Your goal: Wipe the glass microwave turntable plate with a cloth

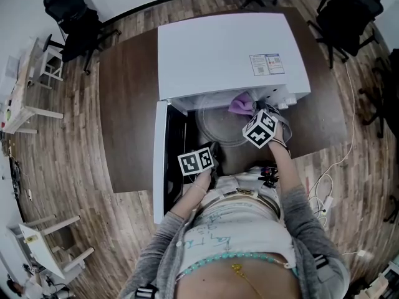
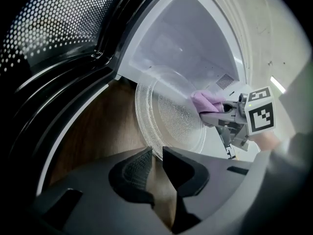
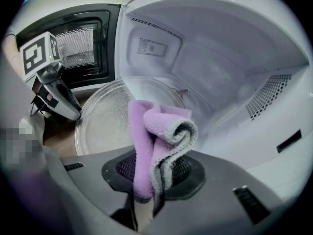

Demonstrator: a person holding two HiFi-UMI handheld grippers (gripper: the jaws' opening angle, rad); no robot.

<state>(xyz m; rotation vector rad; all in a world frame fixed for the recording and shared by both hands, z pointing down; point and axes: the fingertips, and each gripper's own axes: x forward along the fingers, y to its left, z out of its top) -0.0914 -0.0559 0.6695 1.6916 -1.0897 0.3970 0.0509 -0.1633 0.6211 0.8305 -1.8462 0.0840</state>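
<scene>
Purple cloth (image 3: 159,131), clamped in my right gripper (image 3: 154,173), sits toward the far side of the glass plate (image 3: 102,121); my left gripper (image 2: 156,155) pinches its near rim.

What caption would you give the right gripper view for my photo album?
Right gripper clamps a folded purple cloth at the glass turntable plate, microwave door open.

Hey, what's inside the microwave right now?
The glass plate sits partly inside the microwave, with its front edge sticking out past the opening. The right tool holds a purple cloth over it. Whatever lies under the plate is covered.
</scene>
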